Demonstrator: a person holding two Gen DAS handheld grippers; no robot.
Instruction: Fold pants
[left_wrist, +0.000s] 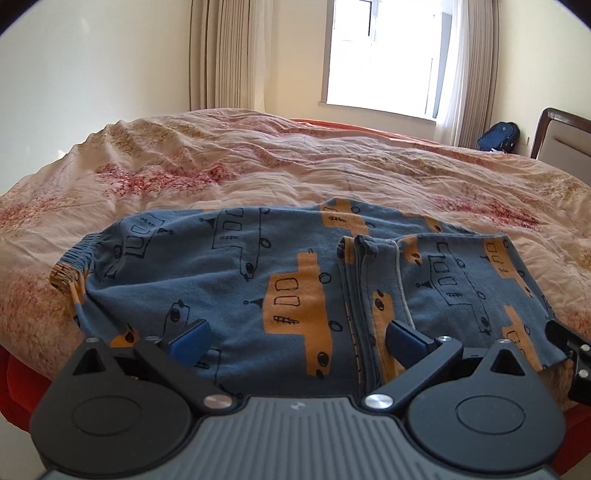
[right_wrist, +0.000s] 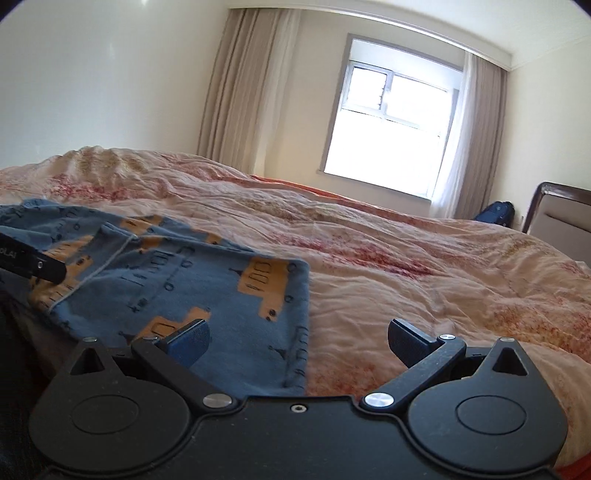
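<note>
Left gripper (left_wrist: 297, 338): jaws spread wide, empty, poised low over the near edge of the pants (left_wrist: 229, 273); neither blue pad appears to pinch cloth. Right gripper (right_wrist: 297, 338): likewise spread and empty. Its left finger sits over the folded corner of the garment and its right finger over bare quilt (right_wrist: 424, 266).

The pants are child-sized, blue knit with an orange vehicle print. They lie flat near the front edge of the bed, lengthwise across the left view. The gathered elastic waistband (left_wrist: 79, 254) is at the far left. The leg ends (left_wrist: 373, 280) appear already doubled back toward the middle, leaving a stacked fold at the right end.

Handling judgement: light, limp and thin, with no stiffness. The fabric will drape and sag from any single pinch, and the layers may slide apart if only the top ply is caught. The rumpled quilt beneath may give some friction, but could be picked up by mistake.

Recommended hold: pinch through all layers at two corners of one end, either the waistband end or the doubled end, one gripper per corner.
</note>
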